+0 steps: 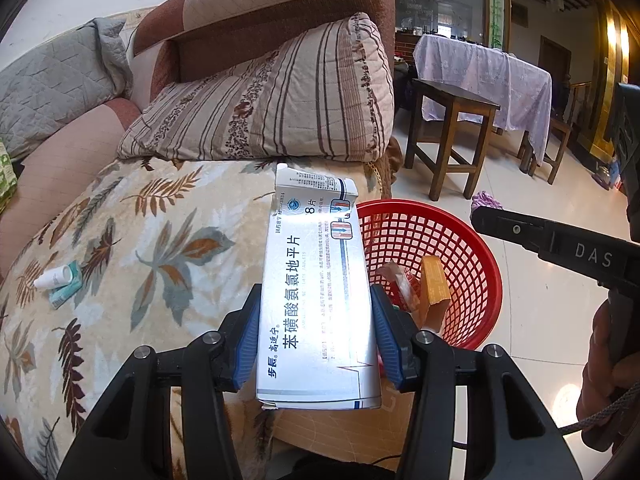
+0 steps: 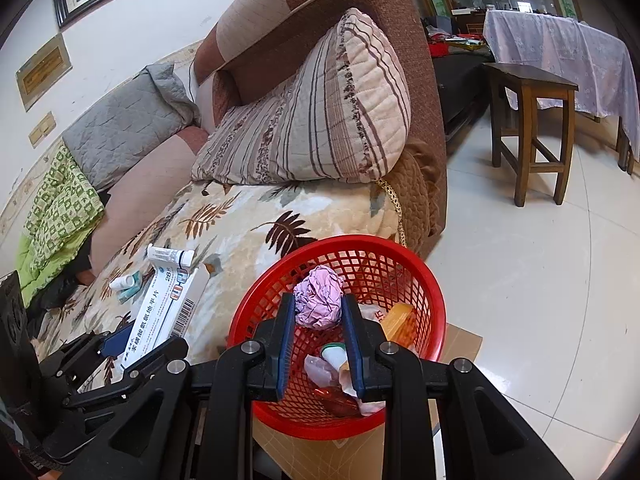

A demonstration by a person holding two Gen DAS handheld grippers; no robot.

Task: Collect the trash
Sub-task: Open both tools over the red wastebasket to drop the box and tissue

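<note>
My left gripper (image 1: 314,306) is shut on a white medicine box (image 1: 316,300) with blue print, held above the sofa's edge just left of the red mesh basket (image 1: 472,248). The right wrist view shows that same medicine box (image 2: 168,308) in the left gripper (image 2: 120,344). My right gripper (image 2: 318,312) is shut on a crumpled pink paper ball (image 2: 319,298), held over the red basket (image 2: 434,308). The basket holds an orange box (image 1: 434,280), wrappers and a small bottle. On the leaf-patterned blanket (image 1: 160,248) lies a small white bottle with a teal box (image 1: 60,280).
A striped cushion (image 1: 280,100) leans on the brown sofa back. A wooden stool (image 1: 452,136) and a table under a lilac cloth (image 1: 492,68) stand on the tiled floor to the right. Cardboard lies beneath the basket. A grey quilted pad (image 2: 124,124) and green fabric are at the sofa's far end.
</note>
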